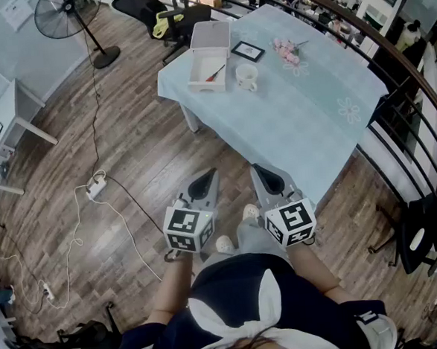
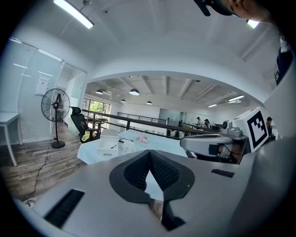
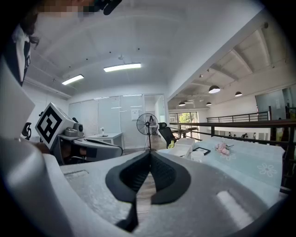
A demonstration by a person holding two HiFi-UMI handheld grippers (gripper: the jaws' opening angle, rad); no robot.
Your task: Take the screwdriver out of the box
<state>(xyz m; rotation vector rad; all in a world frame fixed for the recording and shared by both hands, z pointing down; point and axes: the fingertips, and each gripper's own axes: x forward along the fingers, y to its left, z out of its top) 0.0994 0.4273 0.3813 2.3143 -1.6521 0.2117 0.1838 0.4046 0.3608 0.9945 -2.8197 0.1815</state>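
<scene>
The white box (image 1: 209, 59) stands open on the far left corner of the blue-clothed table (image 1: 327, 125). Inside it lies the screwdriver (image 1: 215, 73) with its red handle. Both grippers hover over the floor in front of the table, well short of the box. My left gripper (image 1: 212, 173) is shut, tips touching, with nothing held; in the left gripper view its jaws (image 2: 149, 152) meet and the box (image 2: 108, 143) lies far ahead. My right gripper (image 1: 255, 168) is shut and empty too, its jaws (image 3: 149, 152) closed, with the box (image 3: 185, 146) in the distance.
A white mug (image 1: 247, 76), a black picture frame (image 1: 248, 51) and pink flowers (image 1: 288, 51) share the table. A standing fan (image 1: 73, 16) and an office chair (image 1: 174, 20) stand beyond it. Cables and a power strip (image 1: 95, 187) lie on the wooden floor at left. A dark railing (image 1: 389, 54) runs along the right.
</scene>
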